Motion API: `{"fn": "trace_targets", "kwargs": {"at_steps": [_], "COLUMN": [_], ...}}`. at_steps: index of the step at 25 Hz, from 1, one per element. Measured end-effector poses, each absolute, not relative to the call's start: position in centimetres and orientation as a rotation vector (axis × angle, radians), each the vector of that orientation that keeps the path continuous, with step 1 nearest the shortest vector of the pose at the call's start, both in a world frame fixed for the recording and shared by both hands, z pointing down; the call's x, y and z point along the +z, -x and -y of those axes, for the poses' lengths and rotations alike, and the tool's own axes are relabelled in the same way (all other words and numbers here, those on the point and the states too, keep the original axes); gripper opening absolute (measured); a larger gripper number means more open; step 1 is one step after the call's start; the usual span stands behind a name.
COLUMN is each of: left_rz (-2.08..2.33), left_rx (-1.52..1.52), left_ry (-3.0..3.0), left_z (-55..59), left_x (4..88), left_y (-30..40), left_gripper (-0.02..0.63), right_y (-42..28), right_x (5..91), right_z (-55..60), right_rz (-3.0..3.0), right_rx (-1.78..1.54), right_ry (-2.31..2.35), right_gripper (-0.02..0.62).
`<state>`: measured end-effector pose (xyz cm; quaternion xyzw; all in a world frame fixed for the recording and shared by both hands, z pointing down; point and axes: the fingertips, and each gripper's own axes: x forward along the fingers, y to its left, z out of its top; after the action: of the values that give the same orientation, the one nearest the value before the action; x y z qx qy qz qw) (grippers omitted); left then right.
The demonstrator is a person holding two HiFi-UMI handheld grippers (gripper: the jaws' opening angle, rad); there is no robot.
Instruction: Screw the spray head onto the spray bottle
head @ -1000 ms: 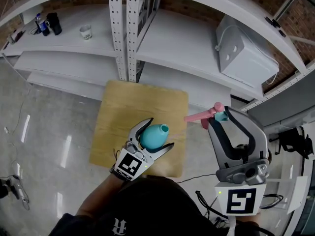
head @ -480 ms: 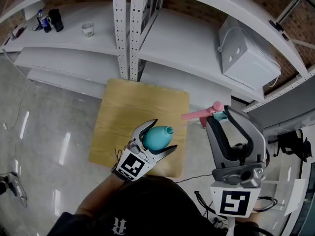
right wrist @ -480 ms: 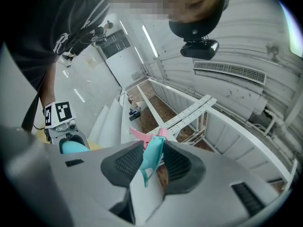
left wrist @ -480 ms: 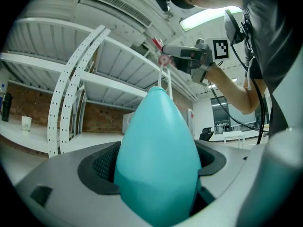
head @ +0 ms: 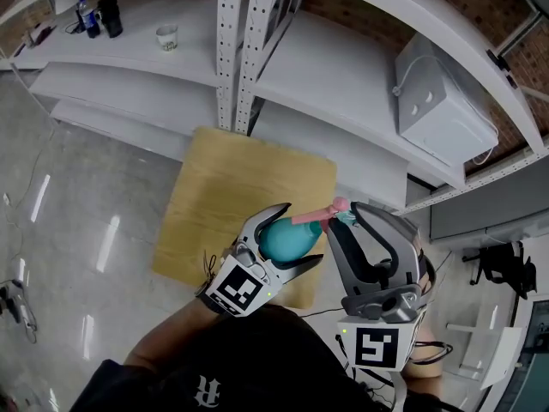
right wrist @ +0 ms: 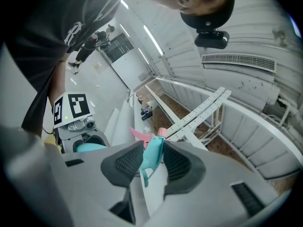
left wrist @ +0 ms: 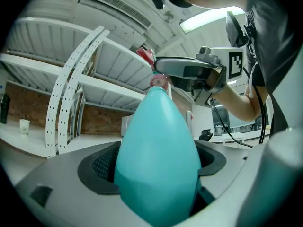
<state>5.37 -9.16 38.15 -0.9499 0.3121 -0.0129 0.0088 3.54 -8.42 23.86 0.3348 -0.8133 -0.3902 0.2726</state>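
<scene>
1. My left gripper (left wrist: 156, 176) is clamped on the teal spray bottle (left wrist: 156, 136), with a ribbed dark pad on each flank of its smooth, egg-shaped plastic body. I grip it low on the belly so the narrow neck stays free
2. My right gripper (right wrist: 153, 163) pinches the spray head (right wrist: 154, 150) by its thin teal trigger piece, jaws part-way closed on it, leaving the pink nozzle and collar clear
3. In the left gripper view the pink collar sits at 12 o'clock, right at the bottle's tip; I cannot tell whether the threads have caught
4. Both parts hang in the air, with the wooden board (head: 227, 183) at 10 o'clock of the bottle in the head view. I judge the glossy plastic could slip if I twist off-axis
</scene>
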Motion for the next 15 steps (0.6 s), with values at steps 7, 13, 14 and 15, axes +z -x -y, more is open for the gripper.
{"fn": "trace_targets", "kwargs": {"at_steps": [7,13,14,15], "left_rz": [-0.978,-0.987,-0.987,-0.987], "left_rx": [-0.085,-0.069,-0.064,-0.061], "left_ry": [2.965,2.981,2.981,2.981], "left_z": [9.2,9.4,9.4,9.4], "left_x": [38.5,38.4,38.4,38.3], "left_y": [-5.6,-5.3,-5.2,-5.2], "left_gripper": [0.442,0.442,0.442,0.442], "right_y": [-2.5,-1.6,-1.5,-1.5], "right_x": [25.1,25.6,25.6,25.7], "right_z": [8.1,8.1,8.1,8.1], "right_rz": [2.172,2.120,2.119,2.120], "right_rx": [-1.071,-1.134,-1.135,-1.131], "right_ry": [-0.839,-0.793,-0.787,-0.781], "right_gripper": [0.132,0.133,0.132,0.132]}}
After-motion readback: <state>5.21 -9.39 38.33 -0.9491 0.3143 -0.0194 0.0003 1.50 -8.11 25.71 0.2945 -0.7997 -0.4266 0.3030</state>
